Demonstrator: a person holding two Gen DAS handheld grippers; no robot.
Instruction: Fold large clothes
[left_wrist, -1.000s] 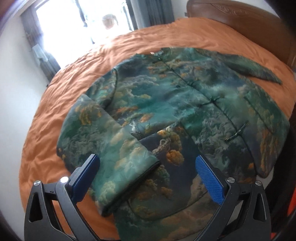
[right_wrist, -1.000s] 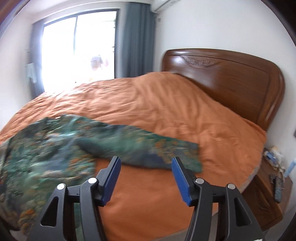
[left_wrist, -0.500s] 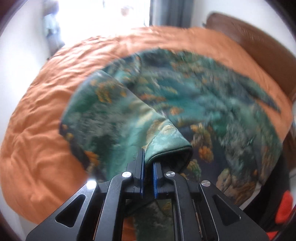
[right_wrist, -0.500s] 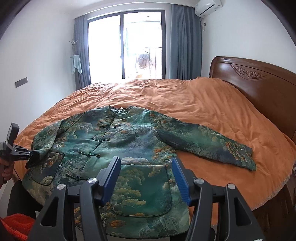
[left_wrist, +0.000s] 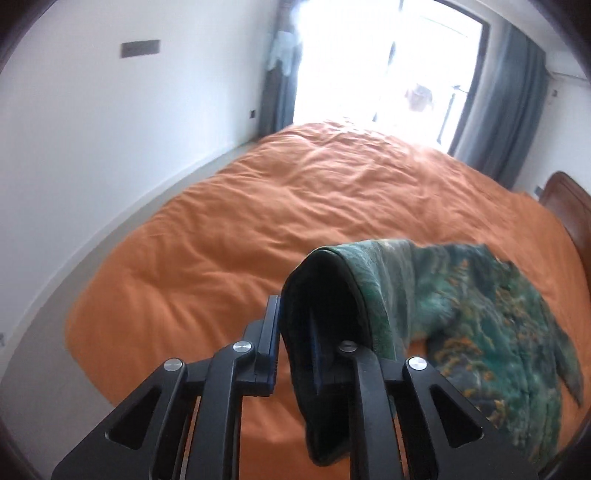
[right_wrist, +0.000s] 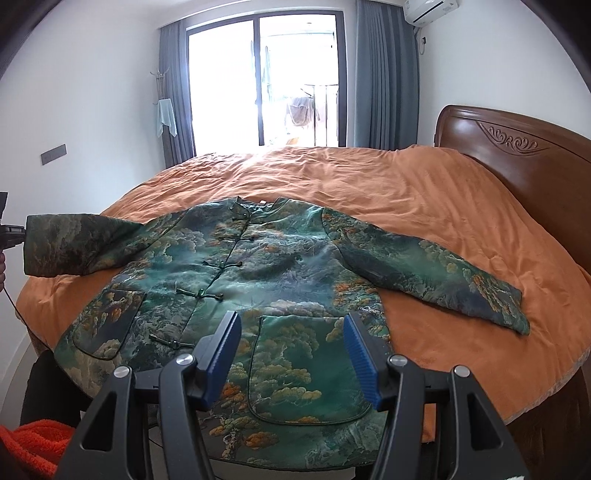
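Note:
A large green patterned jacket (right_wrist: 266, 280) with knot buttons lies front up on the orange bed (right_wrist: 424, 206). My left gripper (left_wrist: 295, 332) is shut on the cuff of one sleeve (left_wrist: 332, 280) and holds it lifted off the bed. In the right wrist view that sleeve (right_wrist: 81, 243) is stretched out to the left, with the left gripper (right_wrist: 9, 232) at the frame edge. The other sleeve (right_wrist: 443, 280) lies flat to the right. My right gripper (right_wrist: 291, 343) is open and empty above the jacket's hem.
A wooden headboard (right_wrist: 517, 155) stands at the right. A window with grey curtains (right_wrist: 384, 74) is behind the bed. A white wall (left_wrist: 110, 122) runs along the far left side. Something orange and fluffy (right_wrist: 33, 443) sits at the lower left.
The left gripper closed on the folded-in sleeve's cuff and pulled it outward, away from the jacket body. The right gripper drew back and now faces the whole jacket.

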